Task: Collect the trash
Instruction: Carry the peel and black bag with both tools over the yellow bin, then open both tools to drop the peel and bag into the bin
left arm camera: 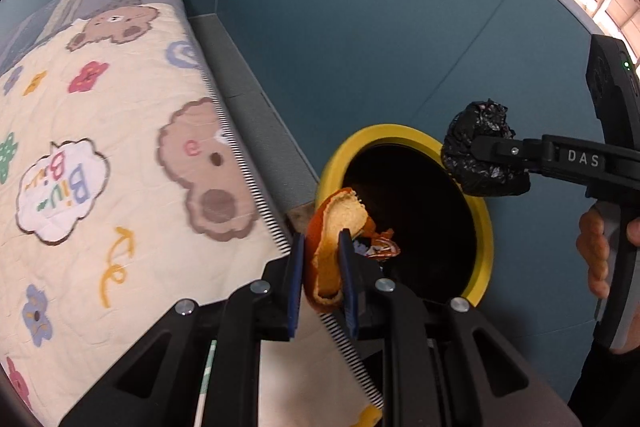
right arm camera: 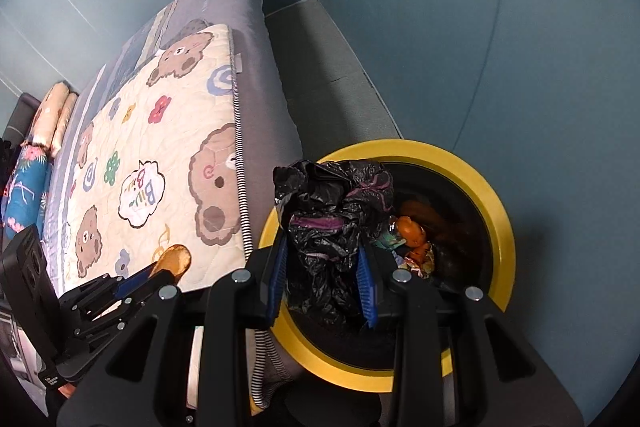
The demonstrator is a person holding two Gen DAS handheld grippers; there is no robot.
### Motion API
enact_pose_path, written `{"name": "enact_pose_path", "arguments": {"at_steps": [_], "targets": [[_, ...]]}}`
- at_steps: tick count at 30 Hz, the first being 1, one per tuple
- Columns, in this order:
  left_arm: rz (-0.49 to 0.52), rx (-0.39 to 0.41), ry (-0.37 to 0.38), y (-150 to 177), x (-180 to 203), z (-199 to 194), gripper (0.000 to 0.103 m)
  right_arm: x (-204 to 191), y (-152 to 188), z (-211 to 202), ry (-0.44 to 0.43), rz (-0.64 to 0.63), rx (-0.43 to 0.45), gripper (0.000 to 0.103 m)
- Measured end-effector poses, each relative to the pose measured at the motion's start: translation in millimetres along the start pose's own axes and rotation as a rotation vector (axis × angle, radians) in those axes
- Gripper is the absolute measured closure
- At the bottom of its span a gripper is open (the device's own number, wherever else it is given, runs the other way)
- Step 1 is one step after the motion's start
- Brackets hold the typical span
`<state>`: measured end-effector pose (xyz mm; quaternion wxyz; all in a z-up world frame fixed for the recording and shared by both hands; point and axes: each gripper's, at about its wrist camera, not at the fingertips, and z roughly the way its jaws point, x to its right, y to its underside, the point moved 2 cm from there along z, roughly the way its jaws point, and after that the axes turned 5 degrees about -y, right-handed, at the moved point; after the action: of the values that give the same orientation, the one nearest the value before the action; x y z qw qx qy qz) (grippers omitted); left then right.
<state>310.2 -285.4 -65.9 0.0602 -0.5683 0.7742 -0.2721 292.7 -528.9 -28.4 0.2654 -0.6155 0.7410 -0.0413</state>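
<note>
My left gripper (left arm camera: 322,283) is shut on an orange peel (left arm camera: 334,227), held beside the near-left rim of the yellow-rimmed bin (left arm camera: 486,223). In the right wrist view the same left gripper (right arm camera: 154,273) shows at the lower left over the quilt, the orange peel (right arm camera: 174,259) at its tip. My right gripper (right arm camera: 324,287) is shut on a crumpled black plastic bag (right arm camera: 332,211), which hangs over the left part of the yellow-rimmed bin (right arm camera: 496,211). From the left wrist the right gripper (left arm camera: 486,159) and black bag (left arm camera: 480,131) sit above the bin's far rim. Wrappers and peel (right arm camera: 412,231) lie inside.
A bed with a cream bear-print quilt (left arm camera: 100,167) fills the left, its edge close to the bin. Blue-grey wall panels (left arm camera: 360,27) stand behind the bin. A person's hand (left arm camera: 596,251) grips the right tool. Pillows (right arm camera: 52,123) lie at the bed's far end.
</note>
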Motion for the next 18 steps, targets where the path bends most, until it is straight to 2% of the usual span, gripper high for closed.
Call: {"name": "enact_pose_path", "arguments": {"at_steps": [8, 18], "targets": [[0.028, -0.031, 0.019, -3, 31, 24, 0.087, 32, 0, 4, -0.018, 0.057, -0.006, 0.073], [0.051, -0.07, 0.024, -9, 51, 52, 0.086, 60, -5, 33, -0.028, 0.114, -0.043, 0.073]]}}
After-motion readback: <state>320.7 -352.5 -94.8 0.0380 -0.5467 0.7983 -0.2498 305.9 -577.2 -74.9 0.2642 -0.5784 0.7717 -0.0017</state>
